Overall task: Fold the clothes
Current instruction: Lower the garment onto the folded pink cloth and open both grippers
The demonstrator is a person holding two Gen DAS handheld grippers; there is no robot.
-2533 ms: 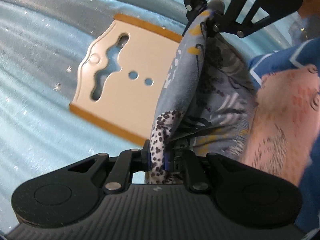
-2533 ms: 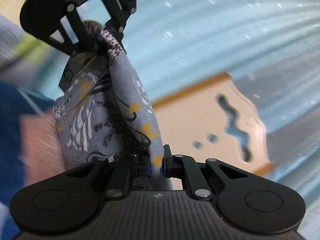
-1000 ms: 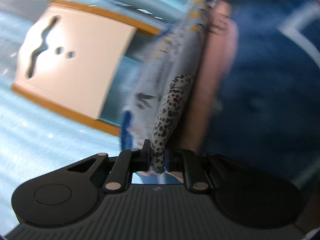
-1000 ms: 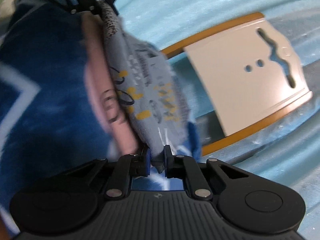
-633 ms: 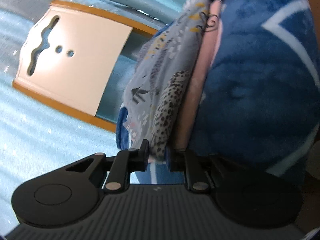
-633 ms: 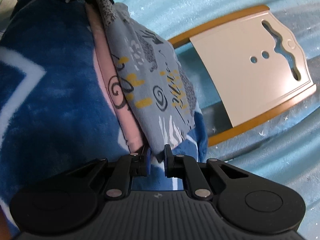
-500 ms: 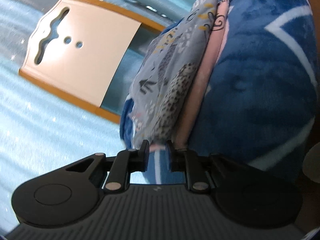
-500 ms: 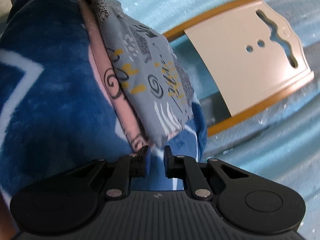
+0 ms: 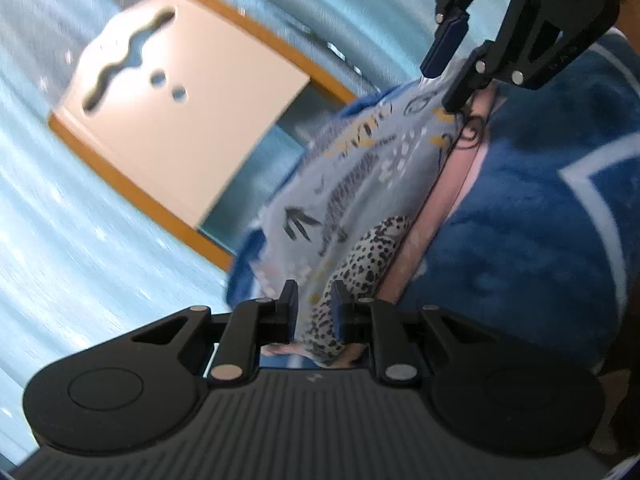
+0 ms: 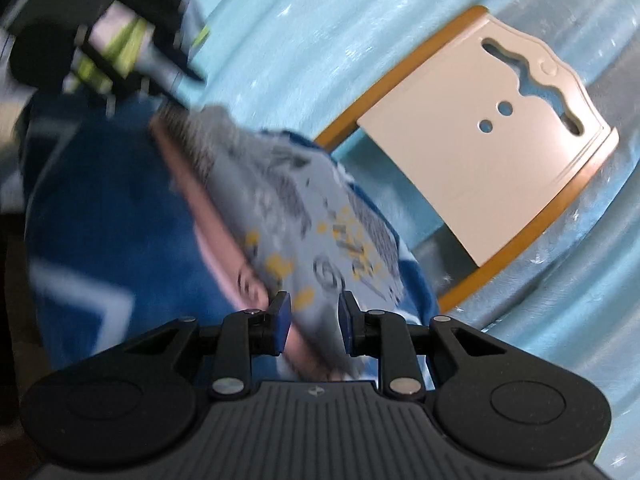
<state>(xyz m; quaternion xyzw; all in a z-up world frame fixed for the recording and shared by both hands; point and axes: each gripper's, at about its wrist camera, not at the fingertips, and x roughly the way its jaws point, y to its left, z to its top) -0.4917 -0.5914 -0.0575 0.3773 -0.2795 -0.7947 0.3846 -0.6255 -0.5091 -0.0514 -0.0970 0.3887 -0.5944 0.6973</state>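
Observation:
A folded grey patterned garment [image 9: 352, 184] lies on top of a pink folded garment [image 9: 432, 200], both on a blue plush folded garment [image 9: 520, 216]. It also shows in the right wrist view [image 10: 304, 216], blurred. My left gripper [image 9: 314, 308] is open, its jaws either side of the garment's near edge without pinching it. My right gripper [image 10: 314, 316] is open over the other end of the stack. The right gripper also shows in the left wrist view [image 9: 452, 64], open above the far edge.
A cream folding board with orange edges [image 9: 180, 116] lies on the light blue cloth [image 9: 60, 248] beside the stack; it also shows in the right wrist view [image 10: 492, 176]. A black device with green and white parts [image 10: 112, 48] is at the upper left, blurred.
Both grippers carried the grey garment onto the pink and blue stack, then opened and let it go. Both have drawn back a little; the garment rests flat.

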